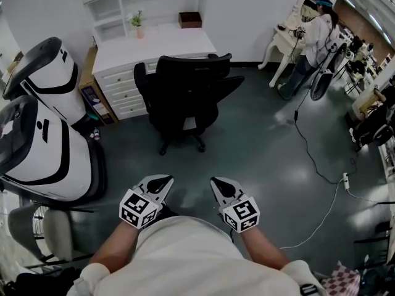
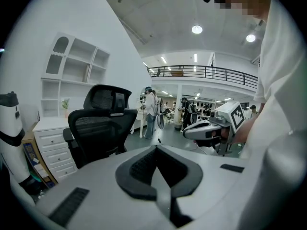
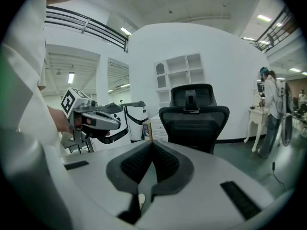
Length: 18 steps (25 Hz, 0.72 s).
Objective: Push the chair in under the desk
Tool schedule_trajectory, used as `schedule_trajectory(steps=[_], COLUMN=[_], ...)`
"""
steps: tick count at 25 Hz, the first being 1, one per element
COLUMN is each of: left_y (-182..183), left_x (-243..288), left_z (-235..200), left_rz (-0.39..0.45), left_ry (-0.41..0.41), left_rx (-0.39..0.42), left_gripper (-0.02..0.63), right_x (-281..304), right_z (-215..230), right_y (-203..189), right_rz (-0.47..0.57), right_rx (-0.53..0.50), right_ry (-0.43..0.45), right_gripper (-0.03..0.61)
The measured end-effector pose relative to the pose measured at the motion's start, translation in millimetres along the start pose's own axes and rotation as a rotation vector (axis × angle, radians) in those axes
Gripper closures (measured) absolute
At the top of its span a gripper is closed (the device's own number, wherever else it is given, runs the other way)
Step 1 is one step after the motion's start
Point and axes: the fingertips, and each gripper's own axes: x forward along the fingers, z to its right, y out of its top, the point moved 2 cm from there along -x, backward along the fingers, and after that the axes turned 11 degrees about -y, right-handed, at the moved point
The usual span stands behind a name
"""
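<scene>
As the chair (image 1: 184,97) sits askew below the upper-centre desk (image 1: 154,45), push squarely, both sides together. The left gripper (image 1: 164,180) and right gripper (image 1: 217,182) are closed and empty.

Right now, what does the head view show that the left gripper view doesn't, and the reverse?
Only the head view: the wheeled base under the black chair, and the brown box on the desk.
Only the left gripper view: the balcony railing, the ceiling lights, and a close look along the jaws of the left gripper, which are together and empty.
Both: the chair in front of the desk, the drawers, and the right gripper.
</scene>
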Motion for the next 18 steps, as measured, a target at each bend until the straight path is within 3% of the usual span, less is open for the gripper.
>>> schedule_trajectory(steps=[18], left_y=[-15], left_x=[5], left_z=[15], left_rz=[-0.046], left_ry=[-0.025], left_rx=[-0.004], left_gripper=[0.618], right_x=[-16], right_z=[-6], right_y=[-14], right_rz=[-0.021], right_rx=[0.005], right_ry=[0.003], right_gripper=[0.575])
